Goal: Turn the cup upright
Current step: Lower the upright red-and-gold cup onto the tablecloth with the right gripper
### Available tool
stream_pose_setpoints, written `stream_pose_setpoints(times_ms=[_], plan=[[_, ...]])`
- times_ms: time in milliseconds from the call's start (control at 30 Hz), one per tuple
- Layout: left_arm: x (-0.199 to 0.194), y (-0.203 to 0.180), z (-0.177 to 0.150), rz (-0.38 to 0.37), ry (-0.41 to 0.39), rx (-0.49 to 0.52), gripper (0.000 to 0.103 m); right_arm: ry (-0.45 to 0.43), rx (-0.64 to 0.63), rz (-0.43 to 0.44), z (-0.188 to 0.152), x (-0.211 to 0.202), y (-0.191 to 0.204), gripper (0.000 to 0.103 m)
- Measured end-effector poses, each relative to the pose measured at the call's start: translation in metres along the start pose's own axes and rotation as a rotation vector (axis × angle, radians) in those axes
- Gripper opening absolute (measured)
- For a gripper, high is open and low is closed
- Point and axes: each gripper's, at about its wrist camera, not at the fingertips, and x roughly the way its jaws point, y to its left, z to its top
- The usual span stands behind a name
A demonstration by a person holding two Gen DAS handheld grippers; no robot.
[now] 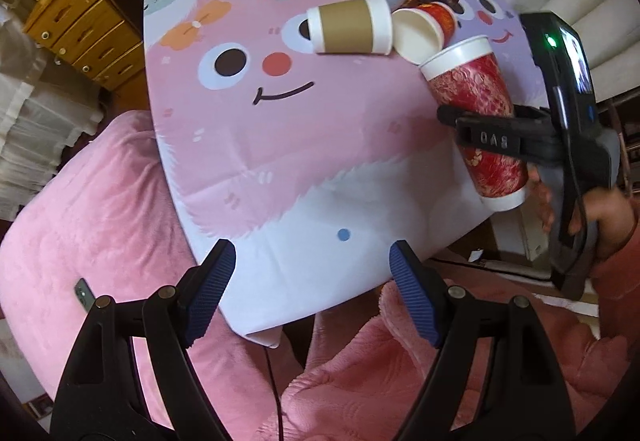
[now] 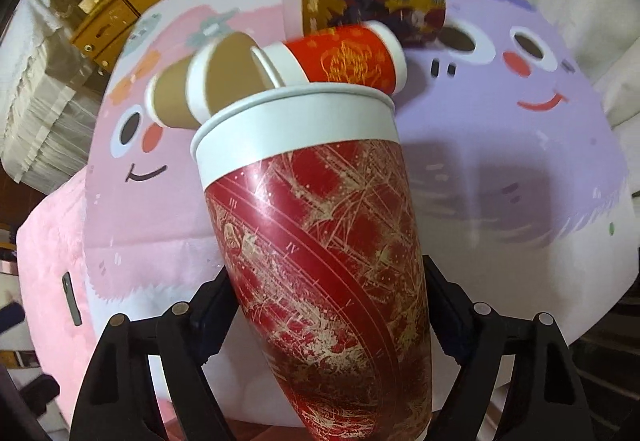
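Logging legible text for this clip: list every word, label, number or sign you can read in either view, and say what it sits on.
"DAB", as near as it reads, possibly mirrored: raised letters on a finger of the right gripper, which clamps the tall red cup.
Gold emblem on the small red cup: ornamental, not readable.
Gold print on the dark cup: blurred, unreadable.
Brown-sleeved cup, left gripper: no text visible.

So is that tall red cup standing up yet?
No. The tall red cup hangs tilted in the right gripper, off the table.
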Motion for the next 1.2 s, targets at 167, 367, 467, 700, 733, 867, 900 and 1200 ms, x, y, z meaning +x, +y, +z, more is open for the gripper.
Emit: stream_pose_setpoints(times_ms=[167,367,467,700,733,867,900,1200], plan=[[-0.004,-0.005,0.005,-0.003,-0.042,0.004,0.077,-0.227,-0.033,-0.007,-0.020,-0.049,-0.006,0.083],[-0.024,-0.008,0.007,0.049,-0.172,0.002,0.077,-0.563,-0.102,-0.084,-0.054,-0.092,-0.004,0.082],[-0.043,-0.003,0.009,0.057,-0.282,-0.031,0.077,-0.698,-0.097,-0.105,-0.072,-0.093,-0.007,0.082],[-0.069,0.010,0.006,-0.030,-0.398,-0.090,0.077,-0.727,0.011,-0.100,-0.083,-0.076,-0.015,0.082],[-0.069,0.009,0.005,-0.030,-0.393,-0.089,0.077,-0.743,0.025,-0.100,-0.085,-0.076,-0.016,0.082],[-0.068,0.006,-0.002,-0.045,-0.386,-0.093,0.077,-0.739,-0.017,-0.104,-0.086,-0.067,-0.012,0.082],[-0.067,0.004,-0.002,-0.051,-0.386,-0.093,0.077,-0.736,-0.035,-0.109,-0.086,-0.063,-0.013,0.082],[-0.050,-0.022,0.005,-0.127,-0.346,-0.100,0.077,-0.611,-0.140,-0.087,-0.105,-0.053,-0.026,0.077]])
